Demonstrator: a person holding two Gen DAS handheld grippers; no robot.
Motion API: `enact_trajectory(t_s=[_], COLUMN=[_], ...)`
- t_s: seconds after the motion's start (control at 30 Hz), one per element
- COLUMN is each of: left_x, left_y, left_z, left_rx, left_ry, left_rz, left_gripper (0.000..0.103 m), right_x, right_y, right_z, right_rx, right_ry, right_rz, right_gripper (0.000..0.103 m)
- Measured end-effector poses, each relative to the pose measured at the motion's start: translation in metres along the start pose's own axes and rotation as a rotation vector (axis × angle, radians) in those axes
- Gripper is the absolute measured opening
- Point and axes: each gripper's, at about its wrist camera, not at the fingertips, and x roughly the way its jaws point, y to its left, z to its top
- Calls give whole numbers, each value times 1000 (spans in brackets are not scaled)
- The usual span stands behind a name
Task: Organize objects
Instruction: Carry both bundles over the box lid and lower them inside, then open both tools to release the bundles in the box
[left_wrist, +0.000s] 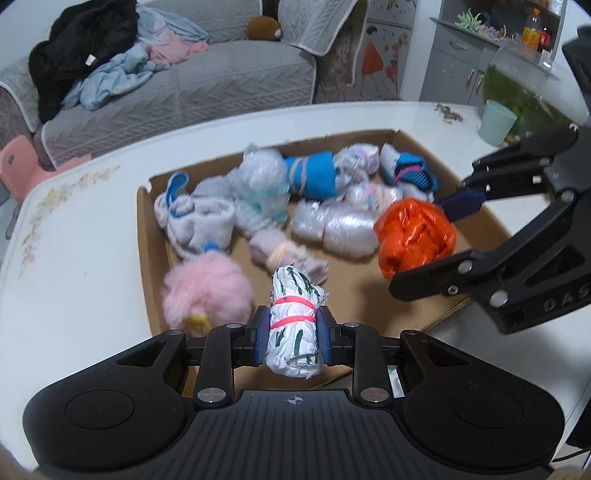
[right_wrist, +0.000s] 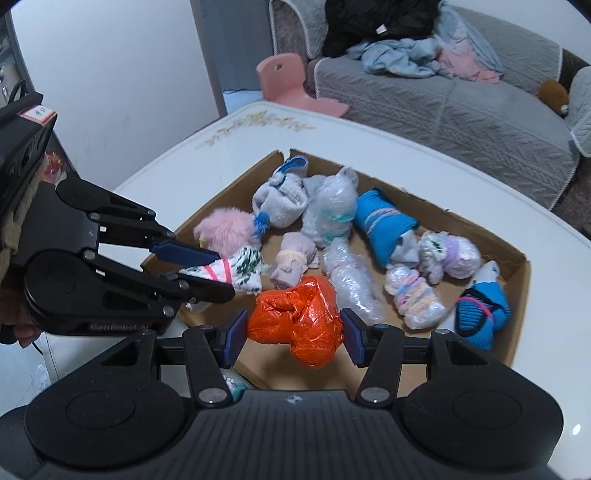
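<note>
Left wrist view shows the left gripper (left_wrist: 293, 334) nearest, its jaws clenched on a white roll (left_wrist: 295, 325) bound with pink bands, held over the near edge of the cardboard tray (left_wrist: 142, 225) on the white tabletop (left_wrist: 81, 236). Right wrist view shows what that angle half hides: the right gripper (right_wrist: 293, 334) grasping an orange plastic bundle (right_wrist: 295, 317) between both pads, above the tray's near side. Farther in the tray lie a pink fluffy ball (left_wrist: 207, 295), clear wrapped bundles (right_wrist: 351, 284) and a blue sock roll (right_wrist: 384, 225), blurred. Beyond, a grey sofa (right_wrist: 461, 110) carries clothes, cut off at the frame.
</note>
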Motion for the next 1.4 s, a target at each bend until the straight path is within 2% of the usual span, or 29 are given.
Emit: enact_trajectory(t_s=[0.5, 1.0, 1.27, 1.33, 1.4], left_x=[15, 21, 17, 14, 11], left_y=[18, 20, 21, 21, 22], left_z=[-12, -13, -13, -13, -13], left_rx=[22, 30, 15, 9, 8], left_ry=[43, 71, 81, 80, 78], left_rz=[31, 39, 56, 65, 64], left_gripper=[33, 33, 40, 46, 46], right_x=[43, 57, 61, 61, 61], right_y=[19, 27, 27, 27, 26], right_z=[-4, -6, -5, -5, -6], right_rx=[-55, -64, -70, -71, -72], right_ry=[101, 117, 118, 114, 109], right_rz=[28, 53, 61, 61, 61], right_gripper=[50, 50, 53, 53, 56])
